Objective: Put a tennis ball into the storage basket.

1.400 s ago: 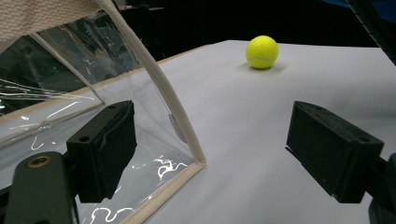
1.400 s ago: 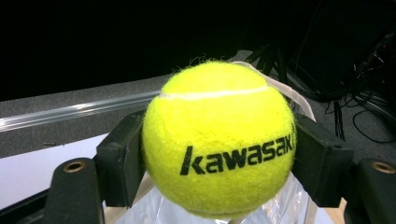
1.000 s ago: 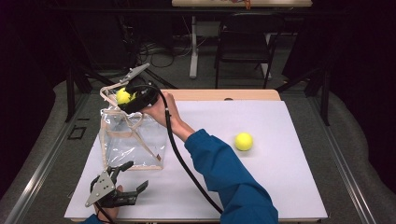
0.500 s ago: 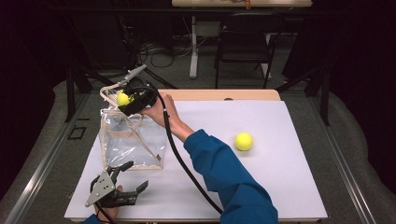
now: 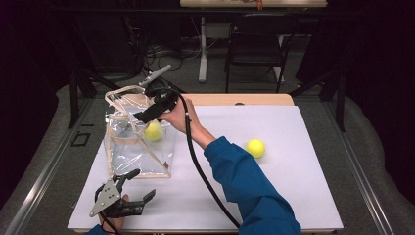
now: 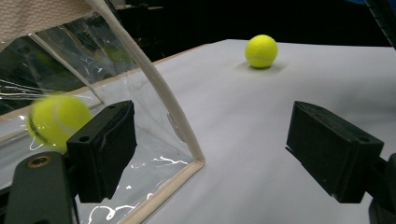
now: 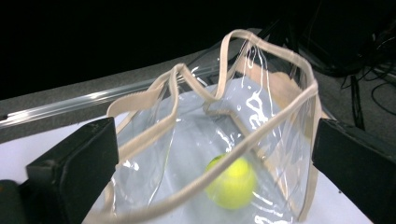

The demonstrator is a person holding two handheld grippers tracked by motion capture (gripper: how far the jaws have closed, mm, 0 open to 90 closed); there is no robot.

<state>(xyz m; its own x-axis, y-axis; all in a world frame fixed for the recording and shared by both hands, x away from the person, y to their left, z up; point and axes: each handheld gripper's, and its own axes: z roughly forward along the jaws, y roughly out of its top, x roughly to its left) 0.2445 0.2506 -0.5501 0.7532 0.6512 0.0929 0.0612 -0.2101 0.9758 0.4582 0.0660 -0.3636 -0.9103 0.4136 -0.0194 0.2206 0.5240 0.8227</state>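
Left gripper [image 5: 131, 190]: low at the table's [image 5: 293, 196] near edge, jaws wide, empty.
Right gripper [image 5: 142, 116]: arm stretched forward over the clear bag [image 5: 128, 152], jaws spread, gripping nothing.
Ball [image 5: 153, 131]: blurred, seemingly inside the bag.
Second ball [image 5: 255, 148]: farther right on the table.

- The bag [image 5: 138, 142] is made of clear, glossy plastic film, edged in matt beige cloth tape.
- Both tennis balls [image 5: 255, 148] [image 7: 232, 181] are covered in fuzzy yellow felt.
- The table [image 5: 303, 166] is topped by a smooth, matt white sheet.
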